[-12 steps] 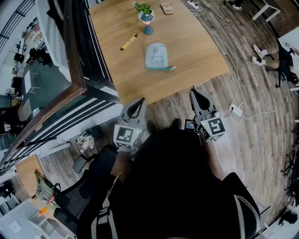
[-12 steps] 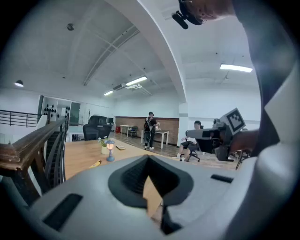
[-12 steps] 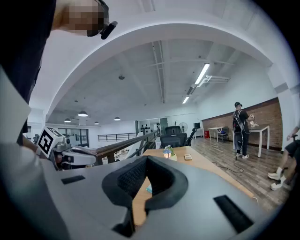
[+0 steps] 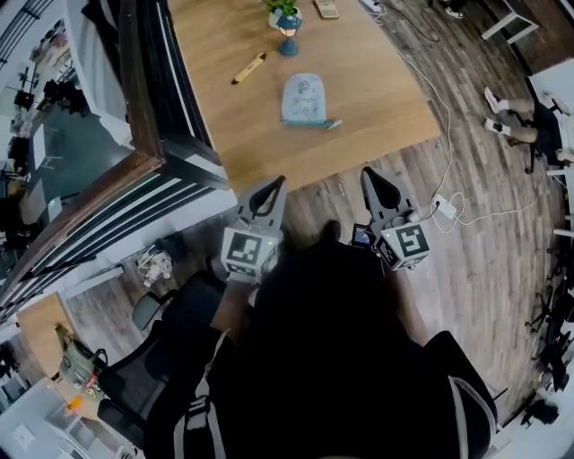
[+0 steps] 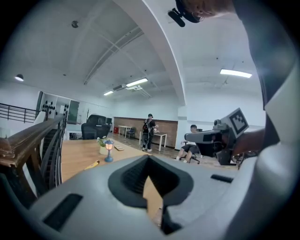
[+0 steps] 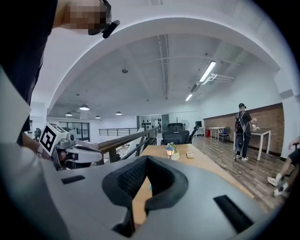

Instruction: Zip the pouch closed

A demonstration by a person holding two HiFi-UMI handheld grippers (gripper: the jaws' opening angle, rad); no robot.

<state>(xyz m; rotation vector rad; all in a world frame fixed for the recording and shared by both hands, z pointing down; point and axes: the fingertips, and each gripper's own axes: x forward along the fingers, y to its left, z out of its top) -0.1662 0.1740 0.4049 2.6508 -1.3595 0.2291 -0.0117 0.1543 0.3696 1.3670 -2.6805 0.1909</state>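
The light blue pouch lies flat on the wooden table, its teal zipper edge toward me. Both grippers hang over the floor short of the table's near edge, well apart from the pouch. My left gripper points at the table edge with its jaws together and nothing between them. My right gripper is beside it, also shut and empty. In the left gripper view the left gripper shows its tips meeting, and the right gripper view shows the right gripper the same way.
A yellow marker, a small blue lamp with a plant pot and a calculator sit on the table's far part. A dark railing runs along the table's left side. A cable and power strip lie on the floor at the right.
Both grippers have edged slightly forward toward the table edge, the left one more. The table and pouch sit a little higher in the head view. Both jaws stay shut.
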